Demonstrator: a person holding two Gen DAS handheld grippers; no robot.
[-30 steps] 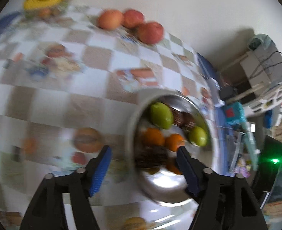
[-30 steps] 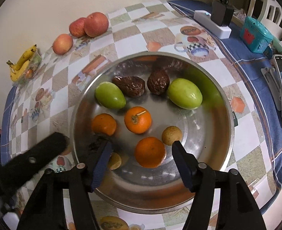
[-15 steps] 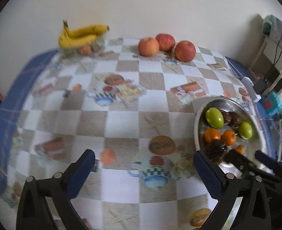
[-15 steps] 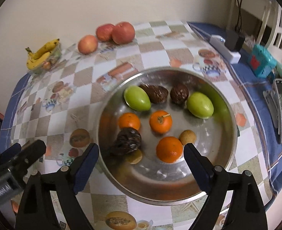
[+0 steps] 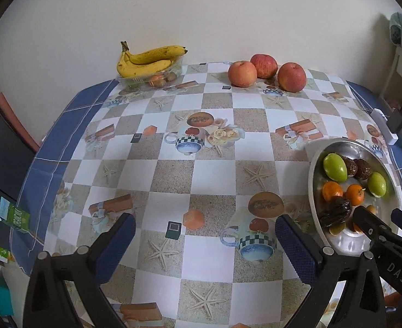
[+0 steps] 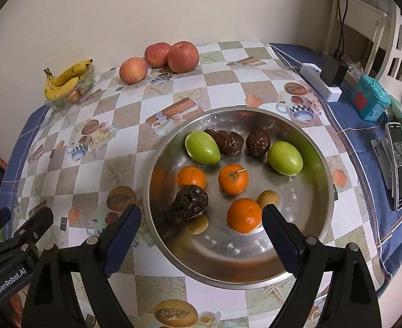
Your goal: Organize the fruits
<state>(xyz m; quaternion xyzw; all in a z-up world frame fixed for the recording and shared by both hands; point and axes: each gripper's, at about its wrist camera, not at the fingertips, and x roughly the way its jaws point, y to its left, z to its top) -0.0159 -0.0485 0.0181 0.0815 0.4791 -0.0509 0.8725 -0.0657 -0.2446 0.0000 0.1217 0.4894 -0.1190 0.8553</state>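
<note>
A steel bowl (image 6: 255, 257) holds two green fruits (image 6: 201, 147), three oranges (image 6: 233, 179), three dark wrinkled fruits (image 6: 188, 205) and two small yellowish ones (image 6: 268, 199). My right gripper (image 6: 201, 213) hangs open above the bowl's near side, its pads touching nothing. My left gripper (image 5: 204, 224) is wide open over the checked tablecloth, left of the bowl (image 5: 311, 169), with nothing between its fingers. Three apples (image 5: 265, 73) and a bunch of bananas (image 5: 146, 61) on a clear tray sit at the far edge by the wall.
A power strip with a charger (image 6: 324, 79), a teal box (image 6: 369, 98) and a phone (image 6: 399, 164) lie on the blue cloth right of the bowl. A green carton (image 5: 9, 216) stands beyond the table's left edge. The wall runs close behind the table.
Both grippers opened wider and drew back and up. The left view swung from the bowl out over the table. A dark wrinkled fruit now lies free in the bowl's near left.
</note>
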